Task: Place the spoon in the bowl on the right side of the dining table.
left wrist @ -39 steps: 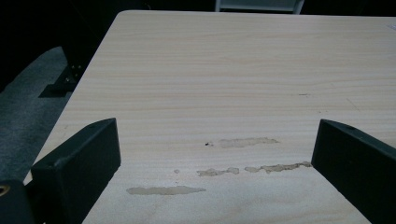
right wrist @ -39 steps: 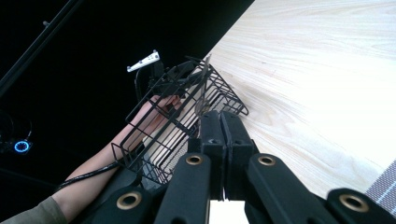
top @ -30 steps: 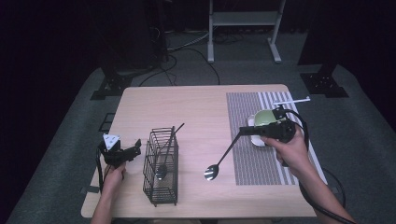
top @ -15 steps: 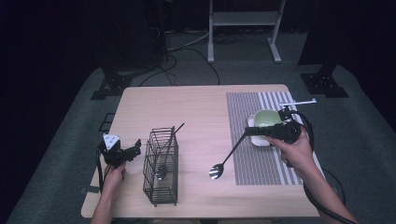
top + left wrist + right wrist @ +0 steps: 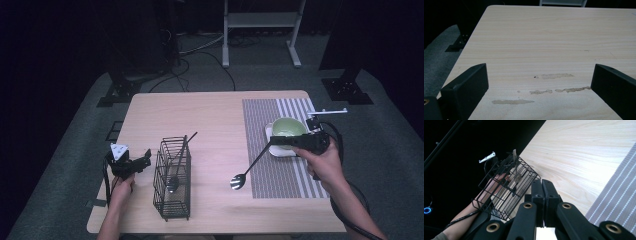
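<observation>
Since the earlier frames, the right gripper (image 5: pixel 272 143) has swung the spoon (image 5: pixel 248 169) a little toward the right edge of the table (image 5: pixel 210 115): its bowl has moved from just beside the wire basket (image 5: pixel 173 178) to a spot nearer the striped placemat (image 5: pixel 280 145), and hangs close above the bare wood near the front edge. The gripper itself has drifted slightly toward the back and now sits in front of the green bowl (image 5: pixel 288 127). The left gripper (image 5: pixel 141 161), the basket and the bowl lie where they did.

The right gripper's jaws are pressed together; in the right gripper view (image 5: pixel 541 192) they meet with no gap, and the high view shows the spoon's dark handle running out from them, so they are clamped on the spoon. The left gripper's jaws stand wide apart with nothing between them, held over the wood near the front left corner (image 5: pixel 539 82).

The basket stands upright toward the front left part of the table, with a utensil (image 5: pixel 179 162) leaning in it. The green bowl rests on a white dish (image 5: pixel 280 150) on the placemat at the right side.

No brand, label or writing can be read anywhere.
</observation>
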Tool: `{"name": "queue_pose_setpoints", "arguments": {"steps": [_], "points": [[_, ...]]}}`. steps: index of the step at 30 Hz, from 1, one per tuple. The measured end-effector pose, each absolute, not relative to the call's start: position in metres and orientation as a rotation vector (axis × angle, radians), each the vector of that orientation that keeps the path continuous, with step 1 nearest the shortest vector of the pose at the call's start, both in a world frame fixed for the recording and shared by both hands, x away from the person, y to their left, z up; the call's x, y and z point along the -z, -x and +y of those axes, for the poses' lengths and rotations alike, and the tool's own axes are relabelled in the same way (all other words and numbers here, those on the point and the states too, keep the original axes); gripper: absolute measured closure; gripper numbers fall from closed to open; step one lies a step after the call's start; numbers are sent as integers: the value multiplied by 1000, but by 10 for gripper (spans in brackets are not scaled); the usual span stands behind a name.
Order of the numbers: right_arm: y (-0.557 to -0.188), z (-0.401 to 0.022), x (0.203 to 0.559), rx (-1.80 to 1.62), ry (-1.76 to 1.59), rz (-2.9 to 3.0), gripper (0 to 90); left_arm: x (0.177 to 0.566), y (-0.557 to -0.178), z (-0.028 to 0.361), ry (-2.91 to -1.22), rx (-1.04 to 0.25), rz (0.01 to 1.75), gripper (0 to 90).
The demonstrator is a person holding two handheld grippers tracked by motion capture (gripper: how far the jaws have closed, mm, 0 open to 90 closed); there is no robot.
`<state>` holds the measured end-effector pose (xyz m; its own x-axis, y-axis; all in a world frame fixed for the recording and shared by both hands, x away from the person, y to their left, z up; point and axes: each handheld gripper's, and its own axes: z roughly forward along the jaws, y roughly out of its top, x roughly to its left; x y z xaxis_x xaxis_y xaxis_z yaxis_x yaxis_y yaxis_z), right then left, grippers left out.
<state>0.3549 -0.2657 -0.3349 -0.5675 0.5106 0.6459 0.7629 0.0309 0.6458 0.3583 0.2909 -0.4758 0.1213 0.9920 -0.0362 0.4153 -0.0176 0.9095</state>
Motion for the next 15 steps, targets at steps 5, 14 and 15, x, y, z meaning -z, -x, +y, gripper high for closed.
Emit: {"name": "queue_pose_setpoints", "arguments": {"steps": [5, 14, 15], "points": [[-355, -273, 337, 1562, 1341, -2061, 886, 476, -358, 290, -1567, -872, 1417, 3], [-356, -285, 341, 1568, 1384, -2046, 886, 476, -358, 290, -1567, -872, 1417, 3], [-356, -286, 341, 1568, 1388, -2044, 885, 476, -358, 291, -1567, -872, 1418, 3]]}}
